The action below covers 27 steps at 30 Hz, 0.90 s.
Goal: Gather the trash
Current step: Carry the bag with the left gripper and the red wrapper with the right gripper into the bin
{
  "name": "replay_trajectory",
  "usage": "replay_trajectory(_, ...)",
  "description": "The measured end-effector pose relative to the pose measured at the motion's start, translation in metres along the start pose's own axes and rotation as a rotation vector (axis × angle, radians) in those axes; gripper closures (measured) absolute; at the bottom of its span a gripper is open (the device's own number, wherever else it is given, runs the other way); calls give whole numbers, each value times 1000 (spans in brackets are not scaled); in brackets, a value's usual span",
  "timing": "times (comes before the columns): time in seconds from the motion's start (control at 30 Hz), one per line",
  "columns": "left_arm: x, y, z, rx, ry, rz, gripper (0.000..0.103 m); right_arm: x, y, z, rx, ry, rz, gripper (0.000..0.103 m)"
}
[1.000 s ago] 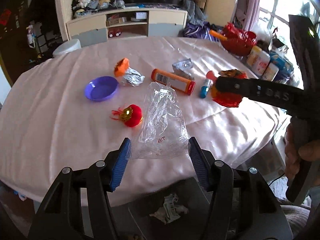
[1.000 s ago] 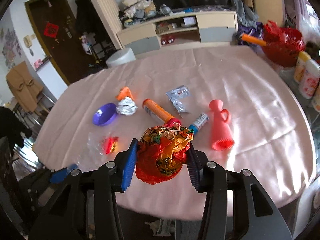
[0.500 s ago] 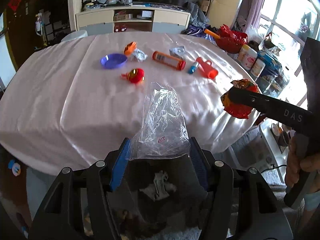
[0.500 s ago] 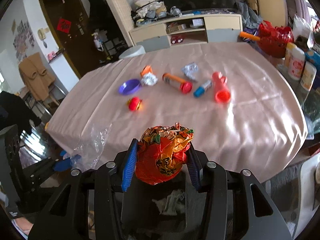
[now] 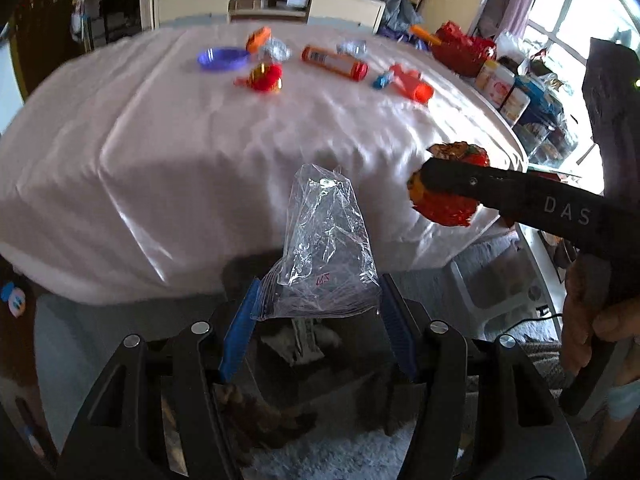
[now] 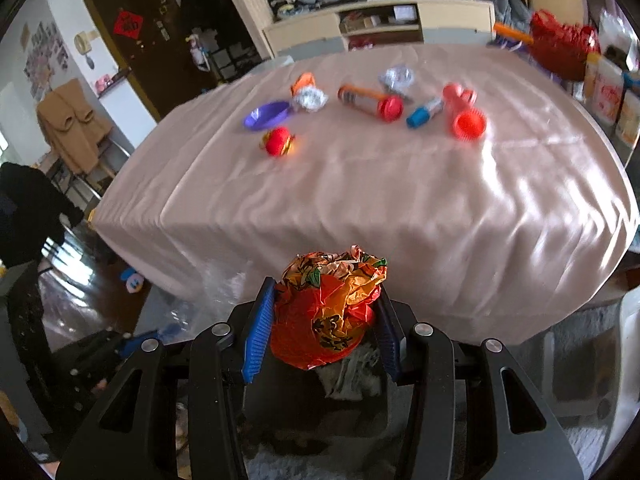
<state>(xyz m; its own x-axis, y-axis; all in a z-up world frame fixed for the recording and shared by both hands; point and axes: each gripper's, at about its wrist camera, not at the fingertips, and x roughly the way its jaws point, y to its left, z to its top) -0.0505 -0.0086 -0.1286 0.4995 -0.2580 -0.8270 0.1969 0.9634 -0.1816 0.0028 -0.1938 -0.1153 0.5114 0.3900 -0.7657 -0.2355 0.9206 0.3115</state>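
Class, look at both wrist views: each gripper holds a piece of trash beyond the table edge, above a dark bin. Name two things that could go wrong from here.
1. The clear plastic bag is light and held only at its lower edge by the left gripper; once released it might drift past the bin.
2. The crumpled orange wrapper in the right gripper bulges above the jaws and could catch on a pad instead of dropping cleanly.

a table [image 6: 400,208] draped in a pale pink cloth carries a loose row of things at its far side: a purple bowl [image 6: 267,115] at the left, a red ball [image 6: 279,142] just nearer, crumpled foil [image 6: 309,98], an orange tube [image 6: 370,101], a small blue tube [image 6: 425,112], and a red cup [image 6: 464,114] at the right.
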Motion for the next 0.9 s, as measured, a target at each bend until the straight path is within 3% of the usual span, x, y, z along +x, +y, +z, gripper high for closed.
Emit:
replay_trajectory(0.23, 18, 1, -10, -9, 64, 33, 46, 22, 6, -14, -17, 67, -23, 55)
replay_trajectory(0.67, 23, 13, -14, -19, 95, 64, 44, 32, 3, -19, -4, 109, -21, 49)
replay_trajectory(0.9, 19, 16, -13, -23, 90, 79, 31, 30, -2, -14, 24, 96, -25, 37)
